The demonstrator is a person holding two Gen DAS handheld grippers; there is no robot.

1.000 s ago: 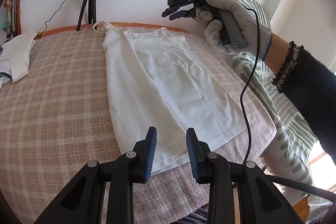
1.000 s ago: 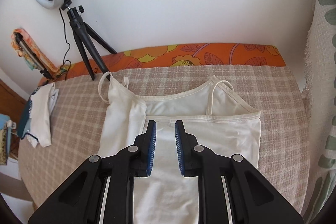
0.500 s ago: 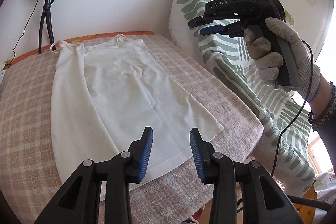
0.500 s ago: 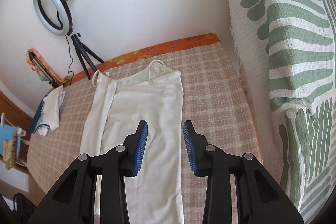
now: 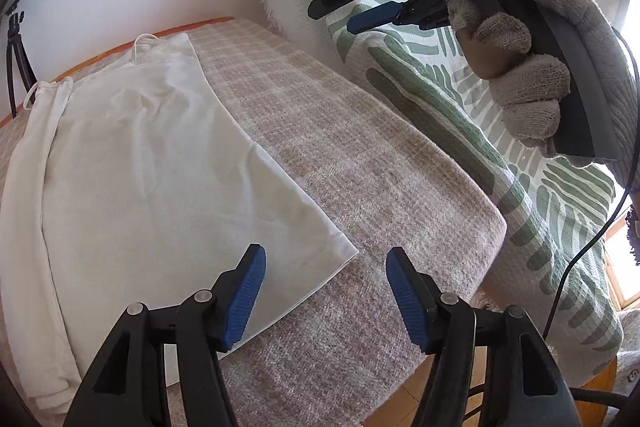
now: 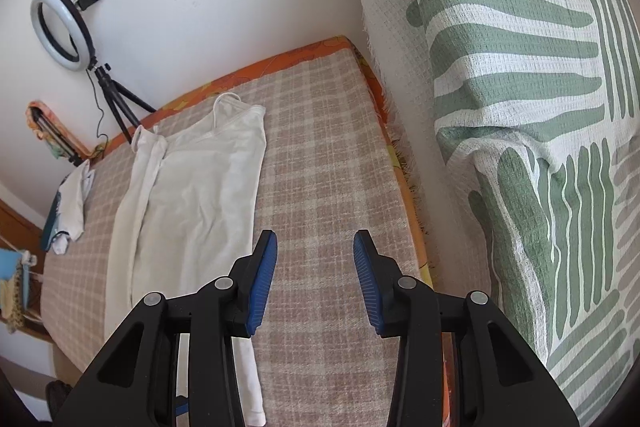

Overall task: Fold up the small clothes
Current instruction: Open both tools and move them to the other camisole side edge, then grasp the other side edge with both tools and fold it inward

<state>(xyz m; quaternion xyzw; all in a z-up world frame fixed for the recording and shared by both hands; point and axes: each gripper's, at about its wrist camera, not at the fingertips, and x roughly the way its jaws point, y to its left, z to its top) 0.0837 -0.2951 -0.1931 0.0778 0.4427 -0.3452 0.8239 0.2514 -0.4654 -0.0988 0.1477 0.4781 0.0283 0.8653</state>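
Clearly, the right claw [image 5: 356,13] bears "DAS" above the white camisole [image 5: 152,179].

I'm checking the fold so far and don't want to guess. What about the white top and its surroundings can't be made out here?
- White top, left wrist view: the lower hem at left is cut off by the frame edge and the left gripper.
- Right wrist view: the right gripper covers part of the hem.
- Small garment at far left: too small to tell whether it is folded.
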